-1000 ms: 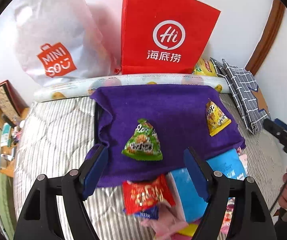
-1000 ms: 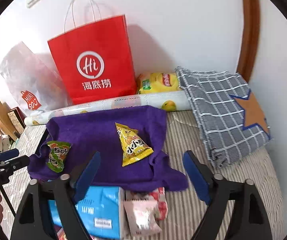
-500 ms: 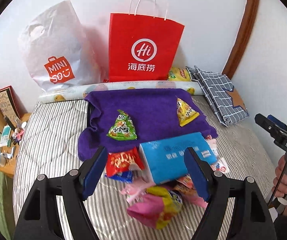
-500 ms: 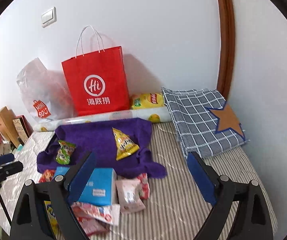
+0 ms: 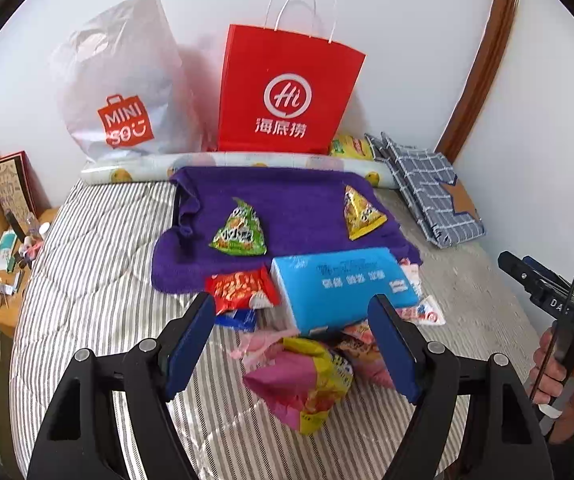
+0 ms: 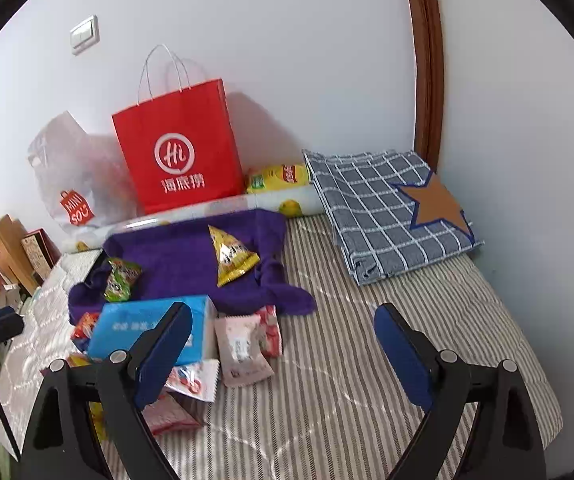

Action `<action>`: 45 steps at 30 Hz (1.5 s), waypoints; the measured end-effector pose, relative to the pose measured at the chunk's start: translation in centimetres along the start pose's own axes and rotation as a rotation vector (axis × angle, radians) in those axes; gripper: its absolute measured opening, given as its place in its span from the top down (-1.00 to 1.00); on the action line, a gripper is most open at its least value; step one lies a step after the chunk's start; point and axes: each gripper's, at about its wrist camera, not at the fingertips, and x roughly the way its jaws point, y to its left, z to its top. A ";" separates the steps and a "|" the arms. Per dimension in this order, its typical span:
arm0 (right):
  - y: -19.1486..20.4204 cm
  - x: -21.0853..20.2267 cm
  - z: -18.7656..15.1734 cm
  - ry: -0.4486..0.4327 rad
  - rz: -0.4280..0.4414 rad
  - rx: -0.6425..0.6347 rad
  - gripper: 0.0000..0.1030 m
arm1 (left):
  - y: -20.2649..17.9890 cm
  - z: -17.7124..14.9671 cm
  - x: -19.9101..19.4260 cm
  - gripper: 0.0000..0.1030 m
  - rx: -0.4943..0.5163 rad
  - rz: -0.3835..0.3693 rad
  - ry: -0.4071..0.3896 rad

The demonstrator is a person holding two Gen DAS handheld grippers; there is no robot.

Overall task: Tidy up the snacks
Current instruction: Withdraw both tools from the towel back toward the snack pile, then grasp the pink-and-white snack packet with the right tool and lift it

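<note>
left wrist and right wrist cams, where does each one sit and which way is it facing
Left wrist: on the open left gripper, aimed along the bed toward the wall, over the snack pile and blue box; its two fingers show, plus the right hand at right.
Right wrist: on the open right gripper, facing the same wall from further right, over striped bedding; its own fingers show.
Shared: red bag, purple towel, yellow packet.

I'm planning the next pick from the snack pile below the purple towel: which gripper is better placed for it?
Probably left. The left gripper is open and faces the snack pile head-on. The right gripper, also open, points mostly at bare striped bedding, with the pile off to its left.
</note>
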 end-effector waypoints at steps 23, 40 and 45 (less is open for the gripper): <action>-1.7 11.3 -2.6 0.212 0.038 0.027 -0.06 | 5.1 -0.7 4.7 -0.48 -0.155 -0.001 0.122; -3.1 15.0 -1.8 0.288 0.193 0.042 -0.06 | 5.6 -1.0 6.8 -0.49 -0.171 0.035 0.190; -3.2 13.4 -2.0 0.256 0.185 0.041 -0.06 | 5.0 -1.1 6.8 -0.49 -0.155 0.032 0.196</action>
